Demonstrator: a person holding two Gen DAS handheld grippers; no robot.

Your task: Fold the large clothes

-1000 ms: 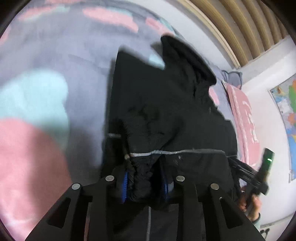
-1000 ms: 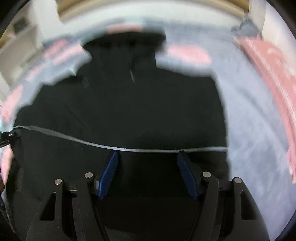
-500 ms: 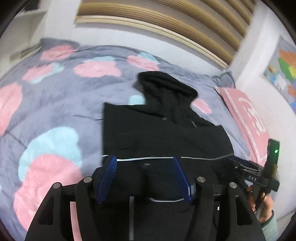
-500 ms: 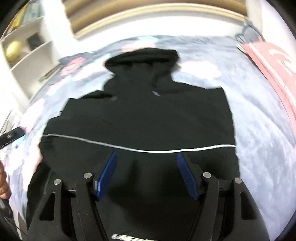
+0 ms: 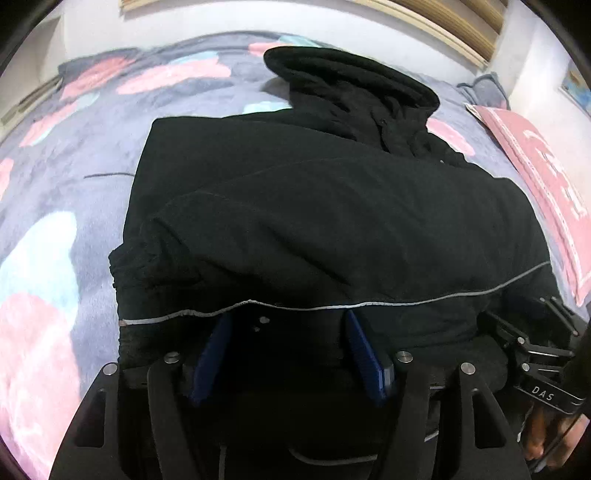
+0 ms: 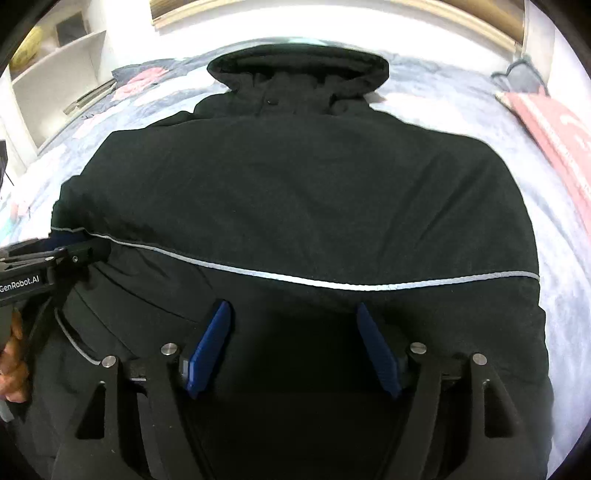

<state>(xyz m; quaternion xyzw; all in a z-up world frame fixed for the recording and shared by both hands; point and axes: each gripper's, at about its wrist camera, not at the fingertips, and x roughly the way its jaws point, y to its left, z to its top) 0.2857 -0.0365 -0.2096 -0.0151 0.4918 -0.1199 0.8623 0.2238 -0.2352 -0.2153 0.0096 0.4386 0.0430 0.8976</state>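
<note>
A large black hooded jacket (image 5: 332, 206) lies flat on the bed, hood (image 5: 351, 74) at the far end, a thin grey reflective stripe (image 5: 332, 306) across its near part. A sleeve is folded across the body. It fills the right wrist view too (image 6: 295, 192), with the stripe (image 6: 332, 284) across it. My left gripper (image 5: 286, 325) is open and empty just over the near part of the jacket at its left side. My right gripper (image 6: 293, 317) is open and empty over the near part at the right. Each gripper shows at the edge of the other's view.
The bed cover (image 5: 55, 206) is grey with pink and light blue patches. A pink pillow (image 5: 546, 177) lies along the right side by the wall. White shelves (image 6: 55, 81) stand left of the bed. A slatted wooden headboard (image 5: 443, 22) is at the far end.
The left gripper has let go of the black fabric it held a second ago and stands open. Both grippers have moved lower and closer to the jacket's near part.
</note>
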